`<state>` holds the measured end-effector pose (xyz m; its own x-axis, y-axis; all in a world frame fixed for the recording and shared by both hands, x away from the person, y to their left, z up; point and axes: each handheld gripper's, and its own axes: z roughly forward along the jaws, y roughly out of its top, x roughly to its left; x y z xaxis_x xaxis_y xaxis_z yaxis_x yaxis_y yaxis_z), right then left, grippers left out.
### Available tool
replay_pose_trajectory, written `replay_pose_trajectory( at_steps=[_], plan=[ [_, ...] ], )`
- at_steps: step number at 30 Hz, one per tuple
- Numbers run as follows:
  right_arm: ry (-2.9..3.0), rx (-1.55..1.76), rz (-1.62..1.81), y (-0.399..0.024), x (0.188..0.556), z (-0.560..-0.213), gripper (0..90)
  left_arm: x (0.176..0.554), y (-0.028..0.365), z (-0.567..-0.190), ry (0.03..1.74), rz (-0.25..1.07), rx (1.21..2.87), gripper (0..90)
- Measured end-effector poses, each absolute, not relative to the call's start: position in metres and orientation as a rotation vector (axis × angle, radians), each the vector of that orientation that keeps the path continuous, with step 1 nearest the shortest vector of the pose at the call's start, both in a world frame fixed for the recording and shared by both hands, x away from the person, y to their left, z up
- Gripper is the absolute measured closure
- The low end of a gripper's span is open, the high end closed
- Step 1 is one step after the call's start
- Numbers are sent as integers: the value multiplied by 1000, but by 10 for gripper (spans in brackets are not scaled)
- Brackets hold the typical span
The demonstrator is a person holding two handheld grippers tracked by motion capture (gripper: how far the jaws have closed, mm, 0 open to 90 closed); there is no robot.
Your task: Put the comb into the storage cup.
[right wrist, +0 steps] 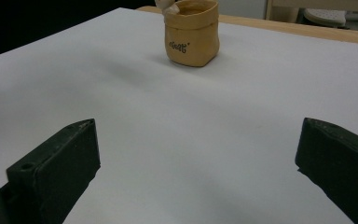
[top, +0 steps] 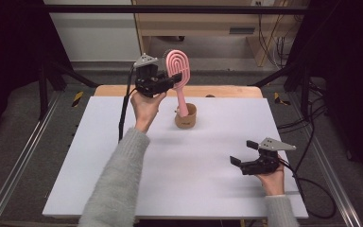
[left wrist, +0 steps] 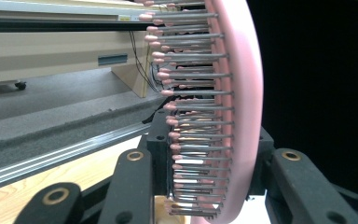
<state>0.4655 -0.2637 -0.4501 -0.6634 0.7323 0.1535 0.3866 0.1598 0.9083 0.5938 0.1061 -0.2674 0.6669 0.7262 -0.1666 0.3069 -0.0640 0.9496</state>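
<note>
White table (top: 179,165), grey floor (top: 28,123), left gripper (top: 172,81) jaws clamping pink brush (top: 178,71), right gripper (top: 240,152) jaws apart

Small dark lettering on front of tan pouch (right wrist: 191,33), at twelve o'clock in right gripper view; too blurred to read for sure. No other text legible.

A white board (top: 123,156) covers the wooden table (top: 227,91); a tan pouch (top: 185,117) stands on it.
</note>
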Motion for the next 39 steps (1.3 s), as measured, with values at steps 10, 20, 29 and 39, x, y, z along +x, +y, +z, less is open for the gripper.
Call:
replay_pose_trajectory(
  at_steps=[10, 20, 29, 39],
  plan=[
    [2122, 1070, 1503, -264, 465, -450, 3, 607, 100, -271, 885, 444, 1650, 635],
    [2120, 1071, 1504, -263, 466, -451, 3, 619, 90, -273, 888, 456, 1657, 635],
    [2125, 1071, 1502, -263, 466, -451, 3, 627, 82, -281, 891, 471, 1668, 635],
    [2127, 1072, 1503, -263, 466, -451, 3, 637, 77, -287, 909, 476, 1662, 635]
  ],
)
